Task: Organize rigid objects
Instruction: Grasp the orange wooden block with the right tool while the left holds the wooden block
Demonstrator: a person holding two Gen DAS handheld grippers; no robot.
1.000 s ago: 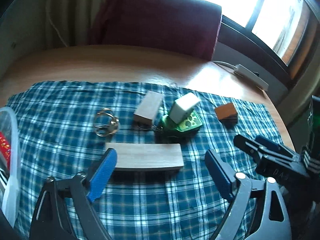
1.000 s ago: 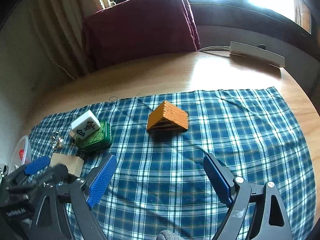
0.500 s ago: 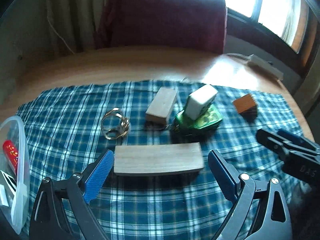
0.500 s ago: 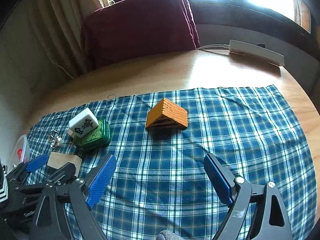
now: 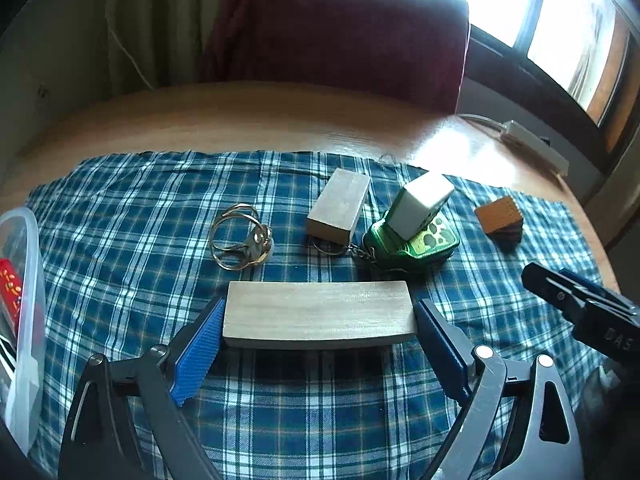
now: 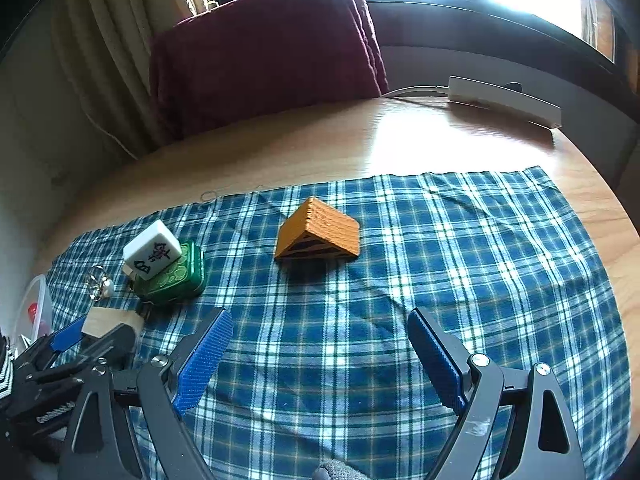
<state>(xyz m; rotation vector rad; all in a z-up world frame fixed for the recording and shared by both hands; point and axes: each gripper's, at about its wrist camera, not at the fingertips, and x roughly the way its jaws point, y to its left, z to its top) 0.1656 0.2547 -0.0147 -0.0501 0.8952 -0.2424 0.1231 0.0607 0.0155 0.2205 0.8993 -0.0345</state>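
Clear plastic tub [image 5: 24,320] holds something red; left hand-held gripper [image 5: 318,344] brackets the long wooden block [image 5: 318,314], right hand-held gripper [image 6: 320,354] spread.

The plastic tub [image 5: 24,320] is running off the left edge, its contents unclear; the left gripper [image 6: 68,344] is hiding most of the long block [image 6: 110,322].

left gripper [image 5: 316,340]: black frame, blue ribbed pads, silver screws | right gripper [image 6: 318,354]: same build, scuffed at lower right | grey glove [image 6: 334,472], bottom edge

Tile [image 5: 420,208] on tin [image 5: 416,246]; ring [image 5: 240,236] left.
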